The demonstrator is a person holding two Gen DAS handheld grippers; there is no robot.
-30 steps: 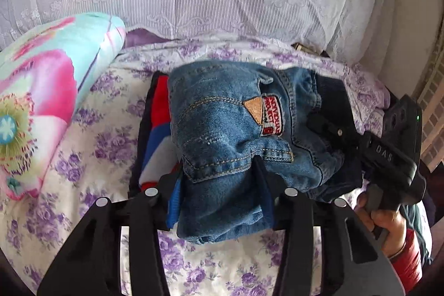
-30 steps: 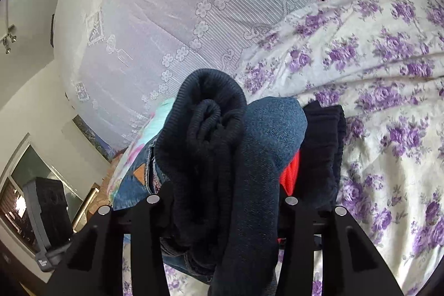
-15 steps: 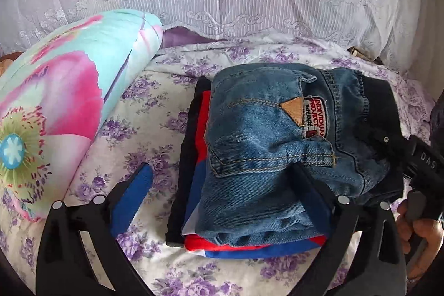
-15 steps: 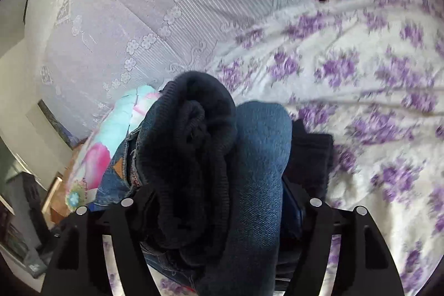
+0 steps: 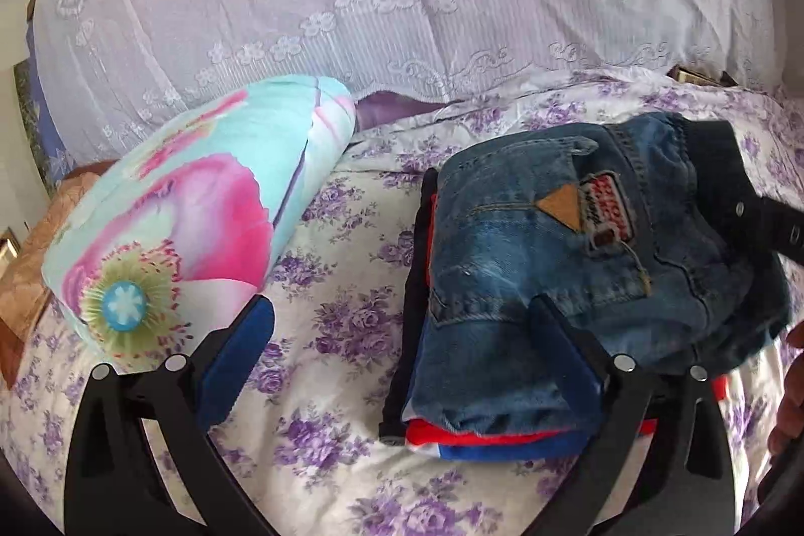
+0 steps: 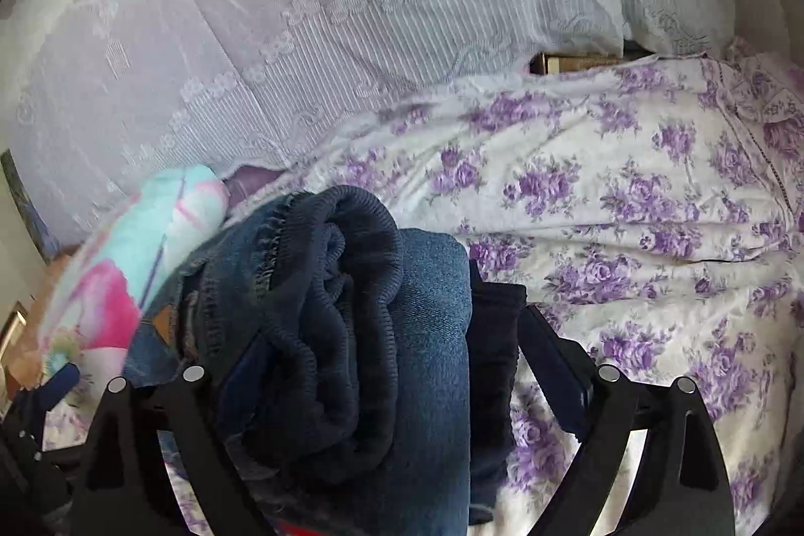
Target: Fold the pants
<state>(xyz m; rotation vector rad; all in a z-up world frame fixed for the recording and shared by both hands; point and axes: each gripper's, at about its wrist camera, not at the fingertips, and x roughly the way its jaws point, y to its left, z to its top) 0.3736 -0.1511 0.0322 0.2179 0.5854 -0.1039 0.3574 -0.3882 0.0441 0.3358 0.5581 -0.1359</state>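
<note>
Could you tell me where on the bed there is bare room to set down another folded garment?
The bedspread lies bare between the flowered pillow and the stack topped by folded jeans, and again beyond the stack's other side, toward the lace curtain. Crowded: around the stack, where both open grippers, left and right, stand.

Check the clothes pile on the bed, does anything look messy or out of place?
Mostly tidy. The folded jeans top the stack, but their dark ribbed lining bulges out at the right end, and they sit skewed, overhanging the clothes below. Nothing spilled or damaged.
</note>
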